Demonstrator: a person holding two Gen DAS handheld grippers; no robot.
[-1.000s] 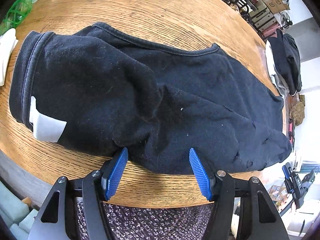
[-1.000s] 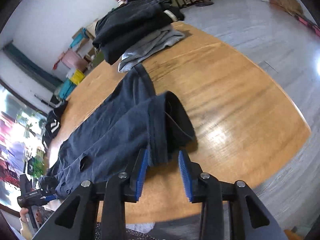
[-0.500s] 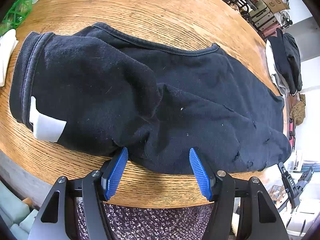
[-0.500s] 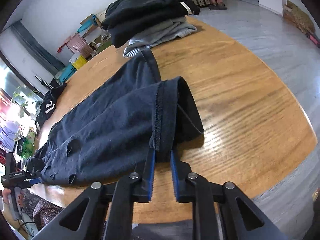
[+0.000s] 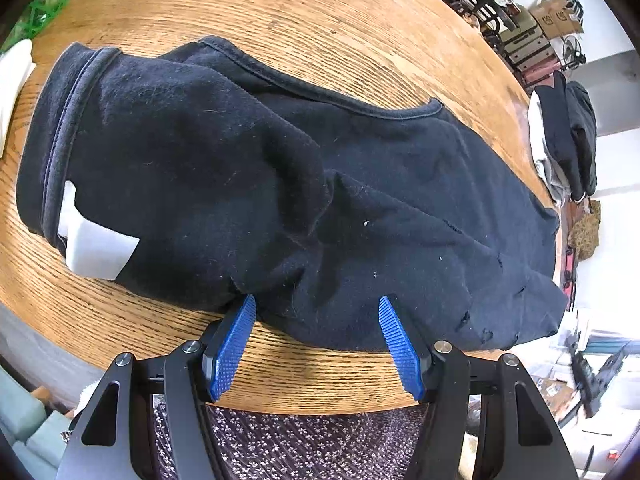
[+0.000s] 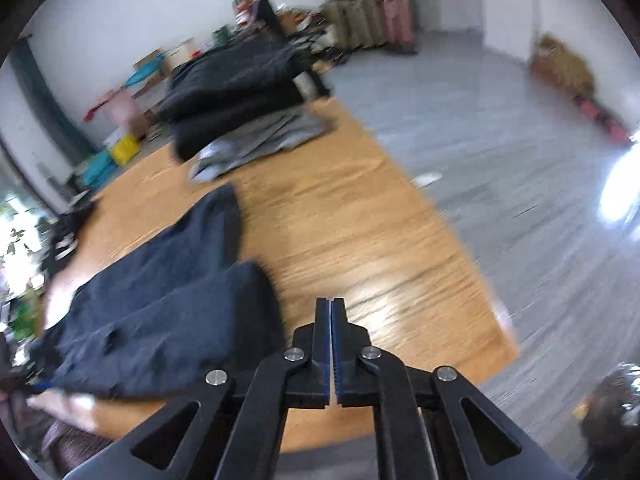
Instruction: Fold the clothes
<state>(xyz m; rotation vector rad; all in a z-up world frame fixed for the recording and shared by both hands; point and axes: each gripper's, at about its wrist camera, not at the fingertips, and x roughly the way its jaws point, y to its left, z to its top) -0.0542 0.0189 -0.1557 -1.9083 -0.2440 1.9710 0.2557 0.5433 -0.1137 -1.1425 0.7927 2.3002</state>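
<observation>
Dark clothing (image 5: 280, 184), a navy garment, lies spread across the round wooden worktop (image 5: 320, 20), its near hem just ahead of the left fingers (image 5: 236, 340). Those fingers stand spread, their tips at the hem's edge with a fold of cloth between them but not pinched. The right gripper (image 6: 330, 344) shows its fingers pressed almost together with nothing visible between them; its jaws have just been closing, and in the blurred right wrist view the garment's cuffed end (image 6: 240, 304) sits just to the left of the fingertips, apart from them. It looks as though the right grasp has come away without the cloth. The risk from here is a fold begun with one side only: if the left fingers close and lift while the right side is free, the cloth would drag and bunch across the worktop. Closing on the thick fold at the left could also catch too many layers. A stack of folded clothes (image 6: 240, 92) sits far beyond the right fingers.
</observation>
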